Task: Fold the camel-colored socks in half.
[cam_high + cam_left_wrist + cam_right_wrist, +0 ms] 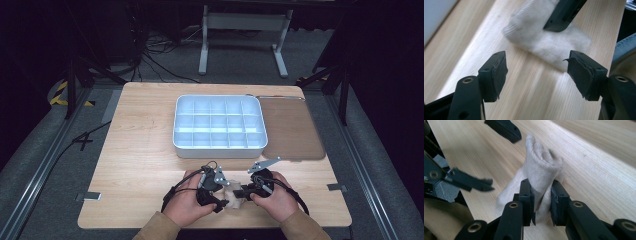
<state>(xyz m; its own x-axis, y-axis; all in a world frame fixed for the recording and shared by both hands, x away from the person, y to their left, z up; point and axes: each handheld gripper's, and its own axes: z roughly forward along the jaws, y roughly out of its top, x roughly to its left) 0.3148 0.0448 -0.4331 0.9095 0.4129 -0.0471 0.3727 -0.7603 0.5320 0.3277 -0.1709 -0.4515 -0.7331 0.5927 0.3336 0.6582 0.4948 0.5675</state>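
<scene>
Fingers of the right gripper (pixel 541 206) pinch the sock (pixel 541 167) at centre frame; left gripper (pixel 537 75) is released, and the divided tray (pixel 219 145) has nothing in it yet.

High view looks down on the table (pixel 140 150); both gripper views sit close, sharing the sock (pixel 541 170).

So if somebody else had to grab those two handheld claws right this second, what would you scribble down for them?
Right gripper: shut on the beige sock, bunched up between its jaws near the table's front edge.
Left gripper: open, holding nothing, jaws spread just short of the sock.
White divided tray: mid-table, compartments look empty.
Done: sock gripped on one side.
Left, probably: grip it with the left gripper, then likely move it to the tray.
</scene>
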